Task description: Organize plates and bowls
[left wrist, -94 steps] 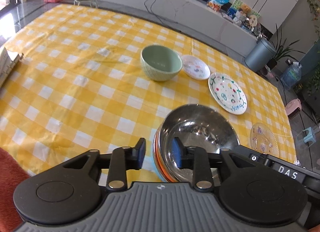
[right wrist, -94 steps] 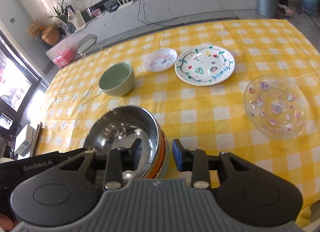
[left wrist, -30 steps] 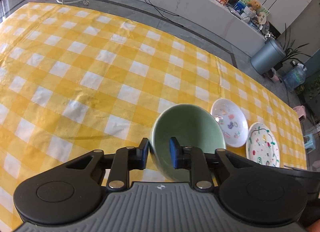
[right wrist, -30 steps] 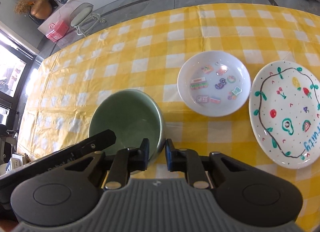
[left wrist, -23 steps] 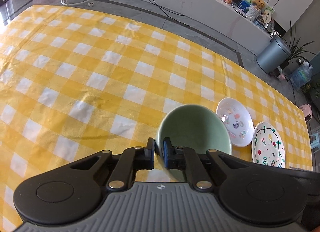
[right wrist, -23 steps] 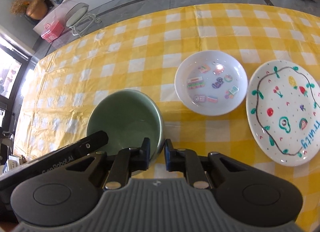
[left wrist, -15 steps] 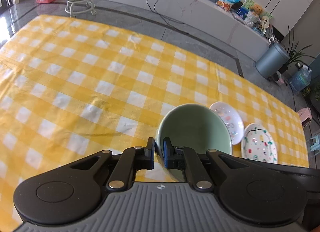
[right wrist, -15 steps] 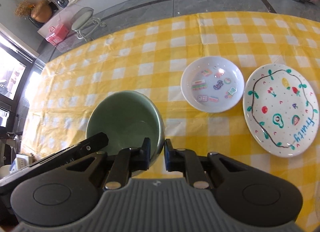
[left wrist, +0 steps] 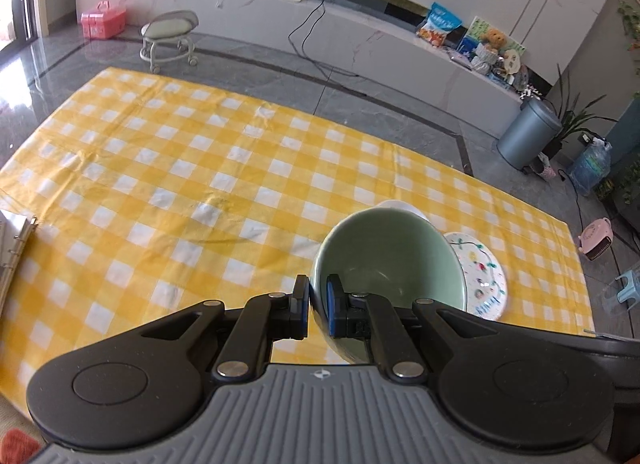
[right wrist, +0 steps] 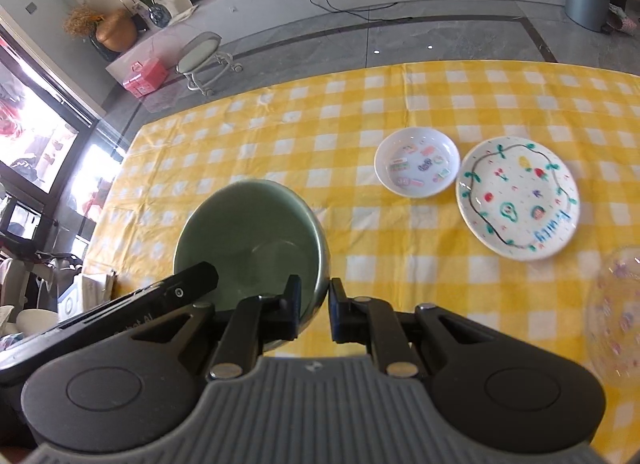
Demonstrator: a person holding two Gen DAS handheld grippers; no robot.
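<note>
A green ceramic bowl (left wrist: 386, 260) hangs lifted above the yellow checked tablecloth (left wrist: 180, 183). My left gripper (left wrist: 318, 306) is shut on its near left rim. My right gripper (right wrist: 314, 310) is shut on its near right rim, and the bowl shows in the right wrist view (right wrist: 248, 240) too. A small white dish with stickers (right wrist: 417, 167), a painted white plate (right wrist: 518, 205) and a clear glass plate (right wrist: 618, 312) lie on the cloth to the right. The steel bowl stack is out of view.
A ring binder (left wrist: 12, 248) lies at the table's left edge. Beyond the far edge are a rolling stool (left wrist: 170, 37), a pink box (left wrist: 103, 19) and a grey bin (left wrist: 526, 137) on the floor.
Both grippers closed on the green bowl's rim and lifted it off the cloth. It has risen and drawn back; the plates look smaller and farther.
</note>
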